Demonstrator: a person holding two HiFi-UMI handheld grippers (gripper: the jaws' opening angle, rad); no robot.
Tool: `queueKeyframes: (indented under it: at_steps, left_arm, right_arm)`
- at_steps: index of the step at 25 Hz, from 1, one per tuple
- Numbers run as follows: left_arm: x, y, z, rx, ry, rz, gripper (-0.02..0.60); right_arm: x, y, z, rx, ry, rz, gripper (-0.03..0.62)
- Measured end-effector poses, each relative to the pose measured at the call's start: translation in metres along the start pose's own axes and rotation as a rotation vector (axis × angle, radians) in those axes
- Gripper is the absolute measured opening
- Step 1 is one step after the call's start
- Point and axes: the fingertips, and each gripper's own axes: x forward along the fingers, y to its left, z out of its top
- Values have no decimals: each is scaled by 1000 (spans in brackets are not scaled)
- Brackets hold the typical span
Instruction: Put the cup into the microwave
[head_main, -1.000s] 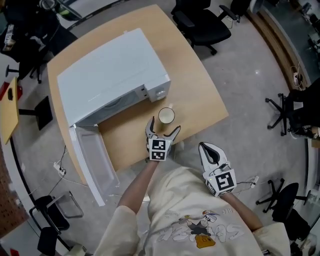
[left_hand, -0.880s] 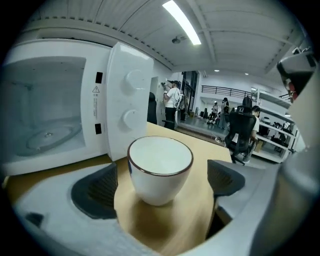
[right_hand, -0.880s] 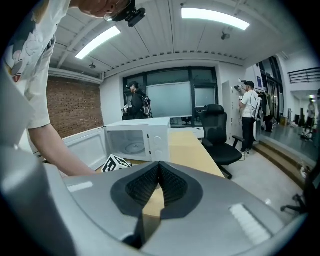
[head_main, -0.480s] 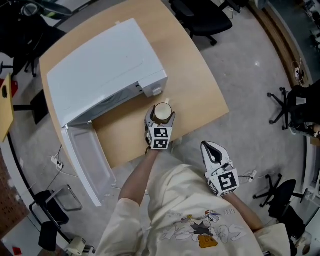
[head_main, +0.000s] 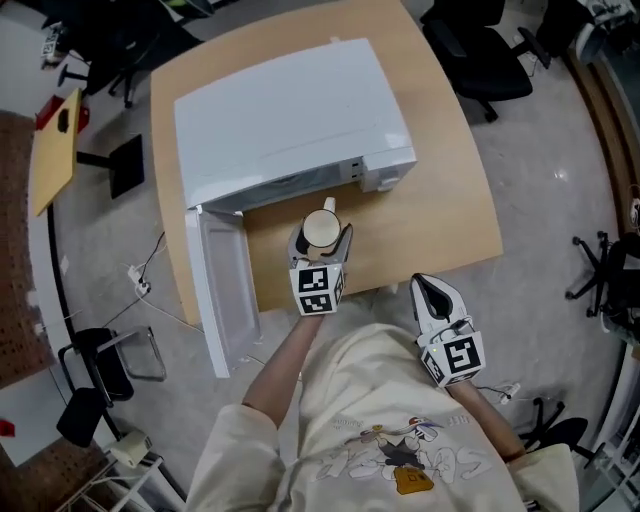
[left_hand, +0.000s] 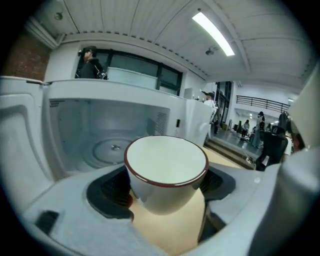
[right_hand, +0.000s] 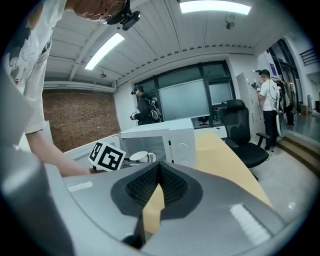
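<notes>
**Materials and shapes.** A white glazed cup (head_main: 320, 228) with a dark red rim and tapering walls is sitting between the left gripper's (head_main: 321, 242) fingers (left_hand: 107, 192). Their dark ribbed pads are pressing on its two sides, so the cup is being gripped. It is hanging over the pale wood-grain counter (head_main: 440, 200), just outside the microwave's (head_main: 290, 120) open cavity, with its handle turned toward the oven. The microwave is a smooth white box. Its door (head_main: 220, 290) is standing swung out past the counter's edge. Inside, the left gripper view is showing a round glass turntable (left_hand: 112, 150) on the cavity floor.

**Pose.** The person's left forearm (head_main: 285, 365) is reaching forward from the cream shirt, with the left gripper pointing at the cavity and tilting slightly down. Its marker cube (head_main: 316, 290) is facing upward. The right gripper (head_main: 427, 288) is hanging back at the counter's near edge, well apart from the cup. Its ribbed fingers (right_hand: 145, 187) are pressing together with nothing between them.
</notes>
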Motion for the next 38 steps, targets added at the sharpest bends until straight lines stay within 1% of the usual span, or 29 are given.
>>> queueKeyframes:
  at_steps: [3, 6, 8, 10, 14, 16, 20, 23, 26, 28, 32, 34, 35, 36, 38]
  left_arm:
    - [-4, 47, 25, -5, -35, 84, 400]
    - [7, 96, 37, 2, -43, 164, 399]
    - [23, 120, 42, 6, -49, 197, 399]
    - [41, 136, 45, 16, -48, 212, 399]
    - [74, 152, 46, 50, -32, 213, 399]
    - [87, 156, 46, 59, -30, 219, 399]
    - [104, 162, 53, 38, -79, 227, 399]
    - [107, 164, 58, 13, -96, 218, 400]
    - [108, 162, 55, -10, -80, 193, 403]
    - [104, 163, 53, -18, -70, 175, 419]
    - [83, 159, 46, -37, -50, 159, 446]
    - [61, 148, 37, -50, -31, 145, 444]
    - [46, 138, 34, -51, -26, 131, 397]
    - [29, 124, 33, -46, -27, 112, 325]
    - [-10, 88, 33, -46, -45, 51, 239]
  right_arm:
    - [17, 22, 11, -12, -17, 41, 6]
    - [28, 44, 14, -25, -18, 57, 6]
    - [31, 50, 13, -33, -17, 45, 6]
    - [29, 51, 11, -39, -13, 13, 6]
    - [21, 44, 5, -18, 1, -77, 6]
    - [18, 39, 11, -6, -29, -117, 6]
    - [13, 33, 14, 4, -45, -167, 6]
    - [11, 33, 12, 6, -43, -170, 6]
    - [9, 32, 12, 6, -42, -161, 6]
    - [11, 33, 12, -1, -38, -147, 6]
    - [12, 34, 4, -6, 1, -103, 6]
    - [14, 33, 7, -8, -10, -80, 6]
    - [16, 32, 10, -10, -20, -68, 6]
    - [18, 31, 12, -12, -29, -54, 6]
    - [22, 30, 17, -12, -45, -23, 6]
